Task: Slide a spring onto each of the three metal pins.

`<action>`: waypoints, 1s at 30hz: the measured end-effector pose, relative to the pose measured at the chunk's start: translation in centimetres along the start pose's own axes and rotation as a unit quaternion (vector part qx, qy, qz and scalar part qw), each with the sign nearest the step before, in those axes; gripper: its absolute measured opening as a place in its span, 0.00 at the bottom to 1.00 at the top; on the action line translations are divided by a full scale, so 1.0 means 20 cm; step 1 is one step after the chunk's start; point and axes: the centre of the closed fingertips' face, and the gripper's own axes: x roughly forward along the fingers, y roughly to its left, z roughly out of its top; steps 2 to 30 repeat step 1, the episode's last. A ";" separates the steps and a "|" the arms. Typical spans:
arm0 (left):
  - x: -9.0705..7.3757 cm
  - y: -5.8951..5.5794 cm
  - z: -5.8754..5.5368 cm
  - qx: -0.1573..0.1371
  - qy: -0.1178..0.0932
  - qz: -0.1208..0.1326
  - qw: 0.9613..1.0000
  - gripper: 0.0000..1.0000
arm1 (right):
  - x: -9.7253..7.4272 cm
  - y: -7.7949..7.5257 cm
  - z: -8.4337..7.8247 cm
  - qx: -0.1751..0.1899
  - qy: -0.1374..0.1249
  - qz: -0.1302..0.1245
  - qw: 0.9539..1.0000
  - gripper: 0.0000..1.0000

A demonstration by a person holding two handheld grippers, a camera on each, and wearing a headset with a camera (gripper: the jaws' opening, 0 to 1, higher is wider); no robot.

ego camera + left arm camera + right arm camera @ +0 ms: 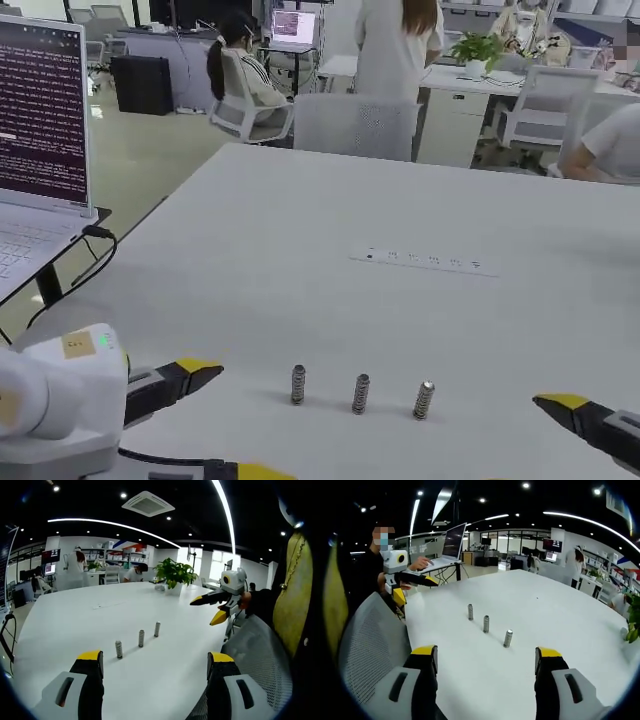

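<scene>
Three springs [361, 394] stand upright in a row near the front edge of the white table [400, 210], each apparently already seated over one of the metal pins [427, 385], with a bright tip showing at the top of the right one. Judging from this, the sliding looks done and nothing seems left but to check the seating. The left gripper [155, 656] and right gripper [486, 655] flank the row, well apart from it, jaws spread wide and empty.
</scene>
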 end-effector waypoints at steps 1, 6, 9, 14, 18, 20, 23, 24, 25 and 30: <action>0.00 0.00 0.00 -0.001 0.001 0.000 1.000 0.82 | 0.00 0.00 0.00 0.000 0.000 0.000 1.000 0.80; 0.00 0.00 0.00 -0.001 0.001 0.000 1.000 0.82 | 0.00 0.00 0.00 0.000 0.000 0.000 1.000 0.80; 0.00 0.00 0.00 -0.001 0.001 0.000 1.000 0.82 | 0.00 0.00 0.00 0.000 0.000 0.000 1.000 0.80; 0.00 0.00 0.00 -0.001 0.001 0.000 1.000 0.82 | 0.00 0.00 0.00 0.000 0.000 0.000 1.000 0.80; 0.00 0.00 0.00 -0.001 0.001 0.000 1.000 0.82 | 0.00 0.00 0.00 0.000 0.000 0.000 1.000 0.80; 0.00 0.00 0.00 -0.001 0.001 0.000 1.000 0.82 | 0.00 0.00 0.00 0.000 0.000 0.000 1.000 0.80; 0.00 0.00 0.00 -0.001 0.001 0.000 1.000 0.82 | 0.00 0.00 0.00 0.000 0.000 0.000 1.000 0.80; 0.00 0.00 0.00 -0.001 0.001 0.000 1.000 0.82 | 0.00 0.00 0.00 0.000 0.000 0.000 1.000 0.80; 0.00 0.00 0.00 -0.001 0.001 0.000 1.000 0.82 | 0.00 0.00 0.00 0.000 0.000 0.000 1.000 0.80; 0.00 0.00 0.00 -0.001 0.001 0.000 1.000 0.82 | 0.00 0.00 0.00 0.000 0.000 0.000 1.000 0.80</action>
